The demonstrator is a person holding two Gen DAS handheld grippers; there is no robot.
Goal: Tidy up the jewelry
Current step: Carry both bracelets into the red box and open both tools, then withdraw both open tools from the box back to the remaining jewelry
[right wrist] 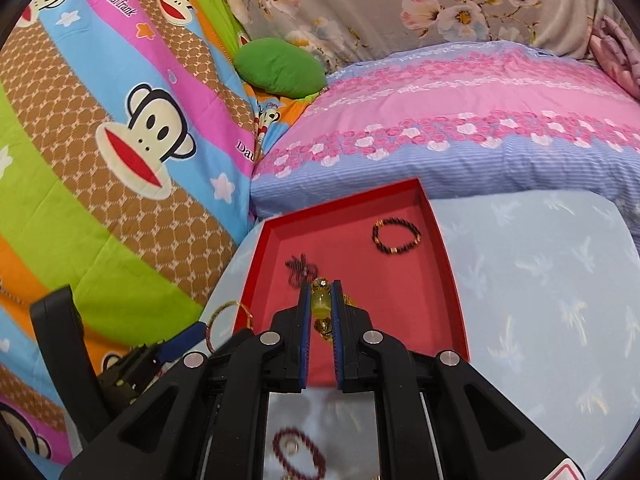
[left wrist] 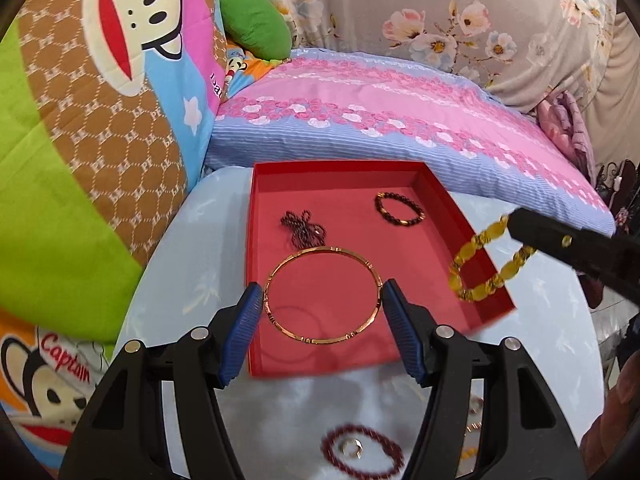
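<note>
- Bedding surrounds the scene: a cartoon-monkey quilt (left wrist: 100,140), a pink-and-blue pillow (left wrist: 380,120) and a floral sheet behind, with a pale blue printed surface (right wrist: 540,280) in front of them.
- On that surface sits a red box (left wrist: 432,184), shallow and lidless, just in front of the pillow.
- Inside the red box, toward its far right corner, lies a dark beaded bracelet (left wrist: 399,209); a tangled dark chain (left wrist: 302,230) lies left of centre.
- The left gripper (left wrist: 323,300) holds a gold bangle (left wrist: 322,294) over the near half of the red box, its blue pads touching the ring's two sides, jaws spread wide around it.
- The right gripper (right wrist: 321,294) is clenched on a yellow beaded bracelet (left wrist: 486,266), which dangles over the red box's right wall.
- Nearer the cameras than the red box, a dark red bead bracelet (left wrist: 362,454) lies on the blue surface with a small silver ring (left wrist: 352,447) inside its loop, both blurred.
</note>
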